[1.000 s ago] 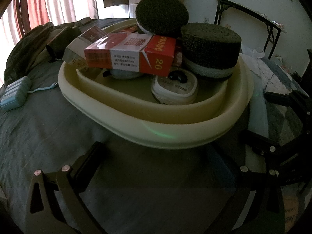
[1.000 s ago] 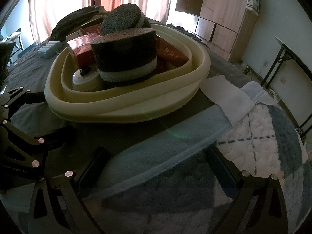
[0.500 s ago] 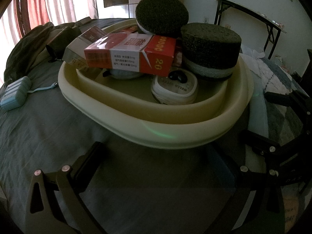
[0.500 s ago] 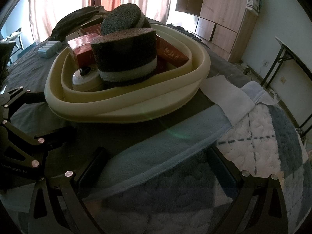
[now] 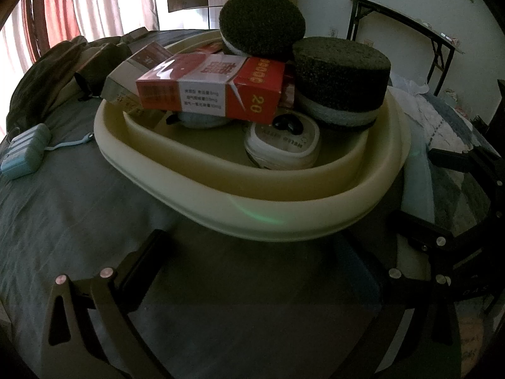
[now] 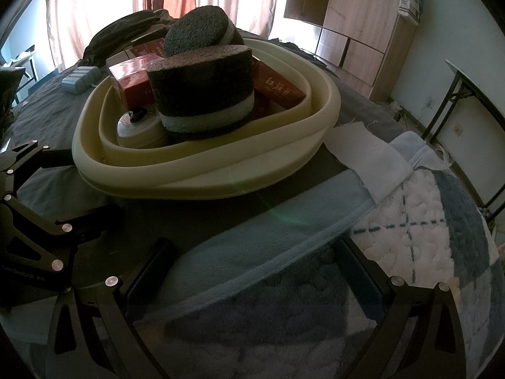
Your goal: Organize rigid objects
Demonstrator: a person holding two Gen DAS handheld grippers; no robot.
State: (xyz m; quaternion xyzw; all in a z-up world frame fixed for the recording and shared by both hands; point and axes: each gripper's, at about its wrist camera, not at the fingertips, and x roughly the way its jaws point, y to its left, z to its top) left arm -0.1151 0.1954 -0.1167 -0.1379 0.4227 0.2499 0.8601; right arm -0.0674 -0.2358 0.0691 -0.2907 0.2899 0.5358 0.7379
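**A:** Status: both claws idle. Left gripper [image 5: 255, 252] has its fingers spread apart over bare grey sheet [image 5: 79, 208], nothing between them. Right gripper [image 6: 255, 259] likewise spread, sitting over the blue blanket [image 6: 284, 230], holding nothing.

**B:** Where's the load?

**A:** All in the cream basin [image 5: 284, 218] just ahead of both grippers, on the bed. Contents: red carton [image 5: 214, 91] lying tilted across the top, near sponge puck [image 5: 341, 79], far sponge puck [image 5: 262, 28] propped behind it, white round case [image 5: 284, 145] on the basin floor, and at least one more box [image 5: 139, 69] leaning on the far-left rim.

**B:** Risks?

**A:** The stack is the main one. The red carton appears to rest on what's under it, not on the floor. Pull anything from beneath and I'd expect it to slide or tip.

**B:** And the pucks?

**A:** The near one rises well above the rim and looks soft. Squeeze hard and it likely deforms, then springs out. The far one is tilted, so a nudge could roll it off the back.

**B:** Basin itself?

**A:** It's on soft bedding. Pressing on the rim may tilt it and spill the pile. Also the two grippers sit close side by side, so reaching in together risks a clash.

**B:** Anything outside the basin?

**A:** Light blue case [image 5: 25, 151] with a strap, well off to the left on the sheet. Can't tell if it's part of the job.
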